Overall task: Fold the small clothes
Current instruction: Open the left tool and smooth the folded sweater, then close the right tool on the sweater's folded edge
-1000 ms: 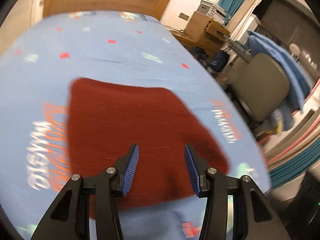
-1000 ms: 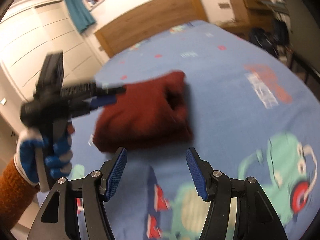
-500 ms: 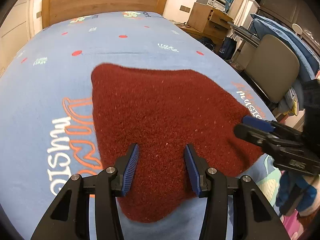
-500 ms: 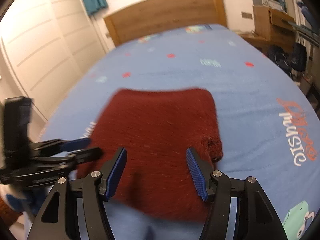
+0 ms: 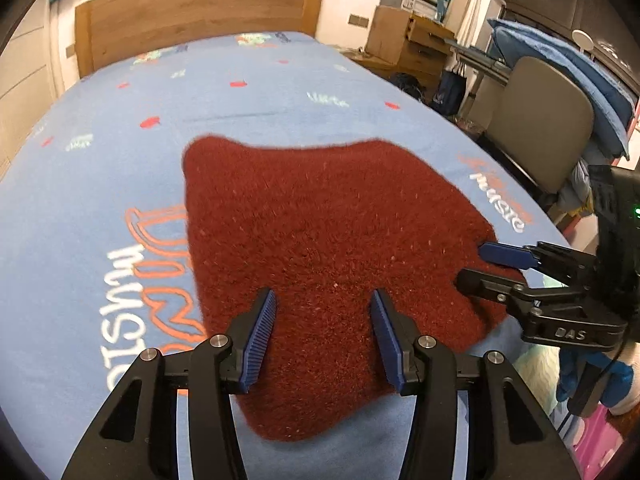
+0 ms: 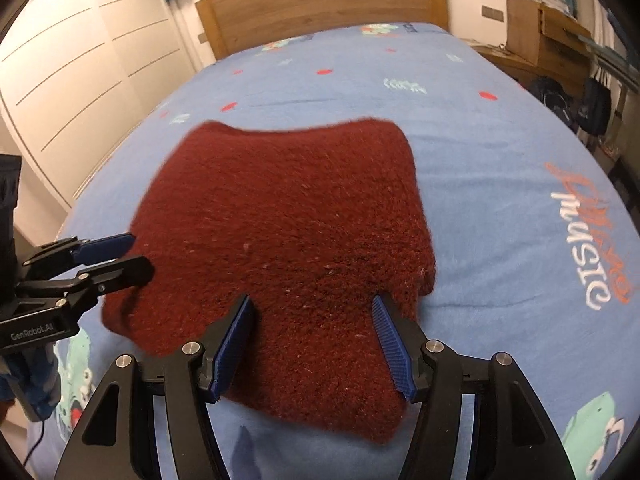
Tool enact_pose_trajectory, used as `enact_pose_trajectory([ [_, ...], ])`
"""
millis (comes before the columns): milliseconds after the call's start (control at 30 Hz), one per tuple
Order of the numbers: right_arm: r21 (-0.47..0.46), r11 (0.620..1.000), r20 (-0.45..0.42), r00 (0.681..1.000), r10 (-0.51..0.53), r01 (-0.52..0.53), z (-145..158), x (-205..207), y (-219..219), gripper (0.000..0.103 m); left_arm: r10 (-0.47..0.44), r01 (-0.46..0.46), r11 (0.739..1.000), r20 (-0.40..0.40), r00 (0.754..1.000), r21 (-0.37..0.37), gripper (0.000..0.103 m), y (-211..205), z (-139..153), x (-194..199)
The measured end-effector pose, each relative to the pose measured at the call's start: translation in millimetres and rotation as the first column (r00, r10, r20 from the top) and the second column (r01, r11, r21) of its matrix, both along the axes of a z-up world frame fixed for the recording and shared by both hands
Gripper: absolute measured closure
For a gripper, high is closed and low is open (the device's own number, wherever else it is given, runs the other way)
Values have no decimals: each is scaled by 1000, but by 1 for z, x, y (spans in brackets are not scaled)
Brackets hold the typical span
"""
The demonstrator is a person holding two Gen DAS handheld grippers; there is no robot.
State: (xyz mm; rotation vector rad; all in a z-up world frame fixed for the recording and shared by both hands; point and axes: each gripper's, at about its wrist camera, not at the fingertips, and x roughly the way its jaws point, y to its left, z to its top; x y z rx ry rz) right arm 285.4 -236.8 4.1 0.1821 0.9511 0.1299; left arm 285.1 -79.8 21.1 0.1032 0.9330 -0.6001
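Fingers of both the left gripper [image 5: 323, 334] and right gripper [image 6: 312, 340] hang spread above the near edge of the red knit garment [image 5: 320, 248]; grabbing unevenly would likely skew the fold.

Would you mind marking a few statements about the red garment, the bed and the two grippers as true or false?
1. The dark red garment lies spread on a blue printed bedspread. True.
2. The left gripper is clamped on a sock. False: its jaws stand apart above the red garment, with nothing pinched.
3. The right gripper is open over the garment's near part. True.
4. The headboard is white metal. False: it is wood.
5. A chair stands beside the bed in the left wrist view. True.
6. The garment is folded into a small square. False: it lies opened out, with irregular edges.
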Motion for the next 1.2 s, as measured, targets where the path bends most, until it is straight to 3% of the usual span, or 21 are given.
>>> enact_pose_trajectory([
  [167,-52,999,64,998,15,-12,19,5,11,35,34,-35,999,43,999,20,59,3,1,5],
  [333,-83,997,-30,1000,-4,1,-19,16,7,32,51,-51,999,3,999,14,59,2,-22,5],
  [400,-98,995,-21,1000,1,-3,-27,13,8,30,54,-54,998,9,999,13,58,0,-26,3],
  [1000,-93,995,-66,997,25,-31,-33,11,2,29,60,-60,998,18,998,6,54,8,-29,-7],
  [1200,-105,994,-90,996,20,-29,-29,11,4,29,55,-57,997,37,998,43,46,10,-29,-15],
])
